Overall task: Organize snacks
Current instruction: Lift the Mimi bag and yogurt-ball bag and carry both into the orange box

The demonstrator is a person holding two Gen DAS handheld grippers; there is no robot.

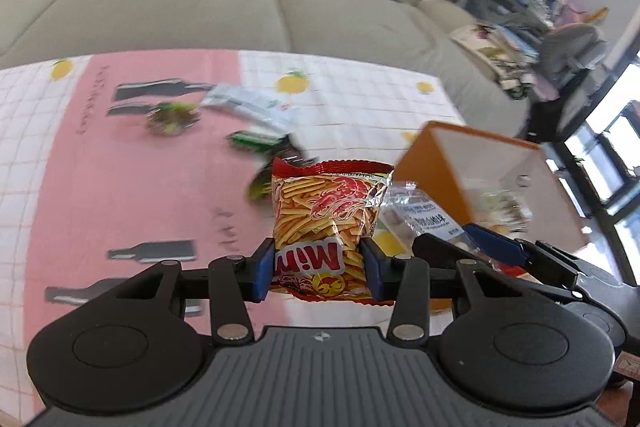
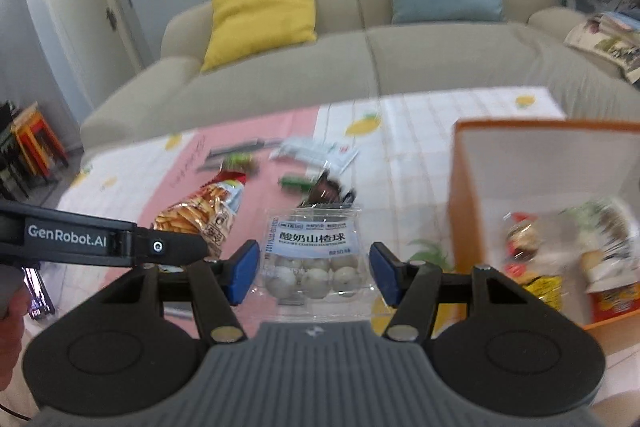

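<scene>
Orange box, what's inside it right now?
The orange box already holds several snack packets, blurred: clear wrappers, something red and yellow. Its near wall and the pile hide the bottom and anything underneath.

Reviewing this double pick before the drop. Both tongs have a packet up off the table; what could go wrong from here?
1. The left tongs pinch only the bottom of the shrimp-stick bag; its puffy top could flop or slip.
2. The right tongs hold the clear hawthorn-ball packet by its slick film edges; it may slide out.
3. The orange box already holds snacks, and both tongs sit close together, so they could collide at its rim.
</scene>
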